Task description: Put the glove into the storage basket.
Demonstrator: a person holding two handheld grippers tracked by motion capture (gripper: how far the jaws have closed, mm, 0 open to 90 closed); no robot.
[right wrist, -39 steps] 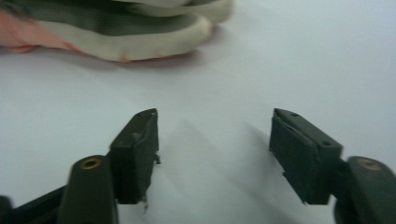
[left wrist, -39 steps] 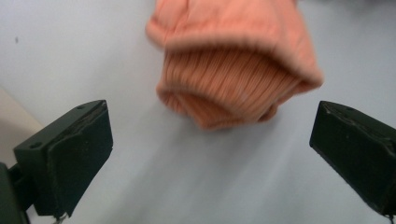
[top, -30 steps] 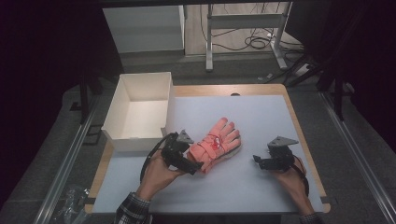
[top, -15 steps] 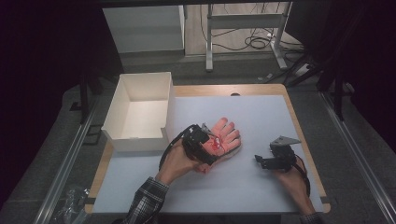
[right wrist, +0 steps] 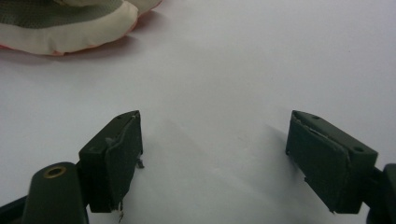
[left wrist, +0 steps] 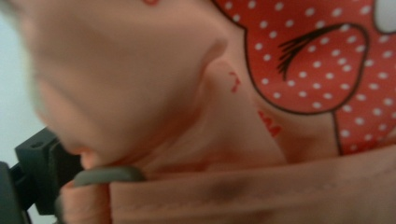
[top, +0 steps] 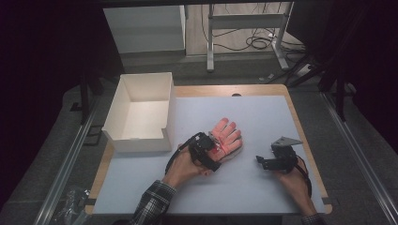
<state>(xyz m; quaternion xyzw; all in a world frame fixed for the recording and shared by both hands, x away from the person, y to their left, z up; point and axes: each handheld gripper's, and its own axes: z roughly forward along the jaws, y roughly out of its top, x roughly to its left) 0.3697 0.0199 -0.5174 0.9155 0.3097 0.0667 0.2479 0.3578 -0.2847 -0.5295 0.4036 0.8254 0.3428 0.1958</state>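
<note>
1. Pink glove (top: 227,138) lying flat near the middle of the worktop (top: 263,117), fingers pointing away from the person, cuff toward them; red dotted print across its back.
2. Left claw (top: 213,149) set on the cuff end of the glove. Seen close in the left claw view: pink fabric (left wrist: 196,93) bunched right against the lens, a grey pad (left wrist: 107,175) pressed at the folded hem. Probably pinching the cuff, yet the opposite jaw hidden, so cannot tell whether closed on it.
3. Cuff likely chosen as the thickest, firmest edge, easiest to catch without the fabric slipping.
4. Right claw (top: 261,161) resting low on the worktop, well apart from the glove on its right side. Jaws spread wide in the right claw view (right wrist: 212,158), nothing between them but bare worktop; glove edge (right wrist: 70,28) visible at upper left. Seemingly parked clear, ready to help if needed.
5. White box (top: 141,112) open at the top, standing at the left edge, just beside the glove's side of the worktop; a likely place for the glove to go.
</note>
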